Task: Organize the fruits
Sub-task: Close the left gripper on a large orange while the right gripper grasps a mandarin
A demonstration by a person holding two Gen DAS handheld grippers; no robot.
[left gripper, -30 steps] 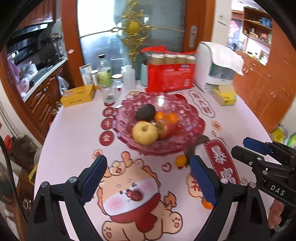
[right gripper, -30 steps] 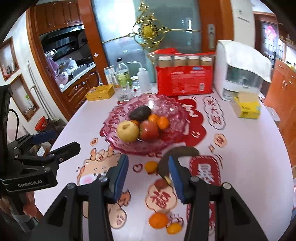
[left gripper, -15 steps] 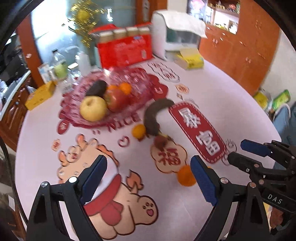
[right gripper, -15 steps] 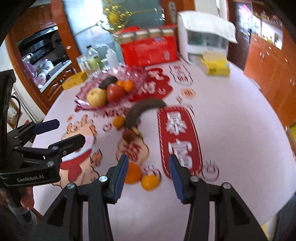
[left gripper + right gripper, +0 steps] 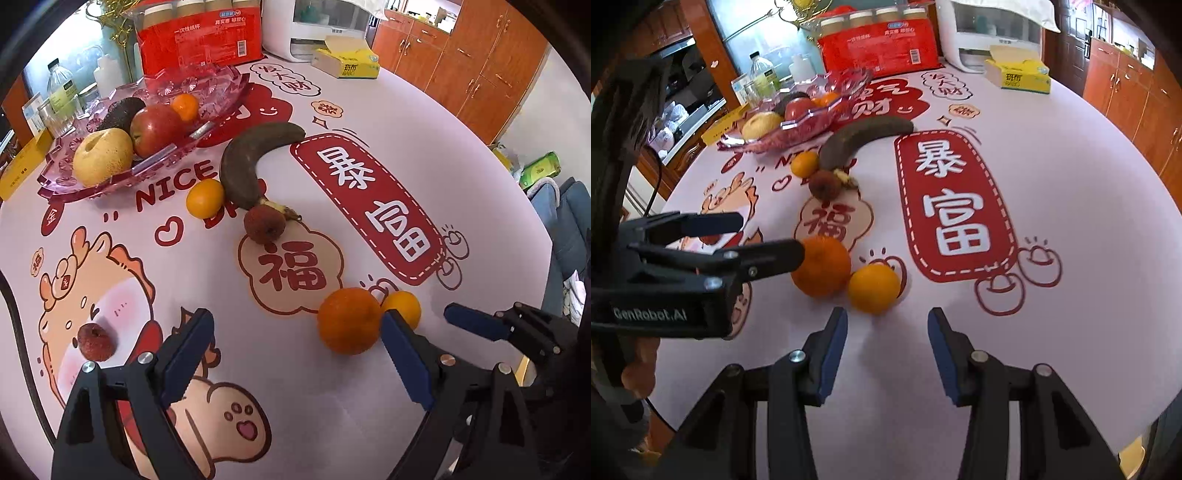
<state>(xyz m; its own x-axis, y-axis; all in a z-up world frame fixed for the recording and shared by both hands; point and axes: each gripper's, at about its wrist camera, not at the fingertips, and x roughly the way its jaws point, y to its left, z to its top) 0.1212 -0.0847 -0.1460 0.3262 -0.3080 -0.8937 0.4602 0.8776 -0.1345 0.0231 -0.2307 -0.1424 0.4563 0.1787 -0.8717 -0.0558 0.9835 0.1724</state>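
A pink glass fruit dish (image 5: pixel 66 181) at the back left holds a yellow pear (image 5: pixel 101 157), a red apple (image 5: pixel 155 127), an avocado and a small orange. Loose on the tablecloth lie a dark banana (image 5: pixel 251 155), a small orange (image 5: pixel 205 197), a brown-red fruit (image 5: pixel 264 225), another small red fruit (image 5: pixel 95 341), a big orange (image 5: pixel 349 319) (image 5: pixel 822 266) and a smaller orange (image 5: pixel 402 308) (image 5: pixel 873 282). My left gripper (image 5: pixel 295 350) is open, its right finger beside the big orange. My right gripper (image 5: pixel 886 343) is open and empty, just in front of the smaller orange.
A red pack of paper cups (image 5: pixel 201 37), a white appliance (image 5: pixel 306 29), a yellow tissue box (image 5: pixel 347 62), bottles and jars (image 5: pixel 62 92) stand along the table's back. Wooden cabinets (image 5: pixel 461 55) lie beyond the right edge. The table edge curves close on the right.
Both grippers have moved back and to the right, away from the dish, down toward the two oranges near the table's front. Both stay open.
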